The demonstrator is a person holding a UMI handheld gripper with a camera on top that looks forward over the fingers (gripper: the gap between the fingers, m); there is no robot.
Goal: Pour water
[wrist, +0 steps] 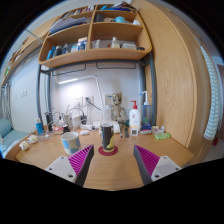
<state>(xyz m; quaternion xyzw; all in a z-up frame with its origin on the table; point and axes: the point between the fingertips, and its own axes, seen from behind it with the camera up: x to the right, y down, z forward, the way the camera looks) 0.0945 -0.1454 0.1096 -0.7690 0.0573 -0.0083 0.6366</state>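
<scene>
One dark cup (107,136), one white bottle (134,119), hand-held gripper (114,160) open

you had one gripper (108,160) with two fingers, each bearing one magenta pad (80,158), spread apart with nothing between them. ahead of them on the one wooden desk (110,170) you had one dark glass (106,137) on one red coaster (107,151), one white cup (71,142) and one white pump bottle (134,120). above hung one wooden shelf unit (95,40) of two tiers, its small bottles too many and too small to count.

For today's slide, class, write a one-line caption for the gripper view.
Open hand-held gripper faces a dark glass on a red coaster on the wooden desk.
</scene>
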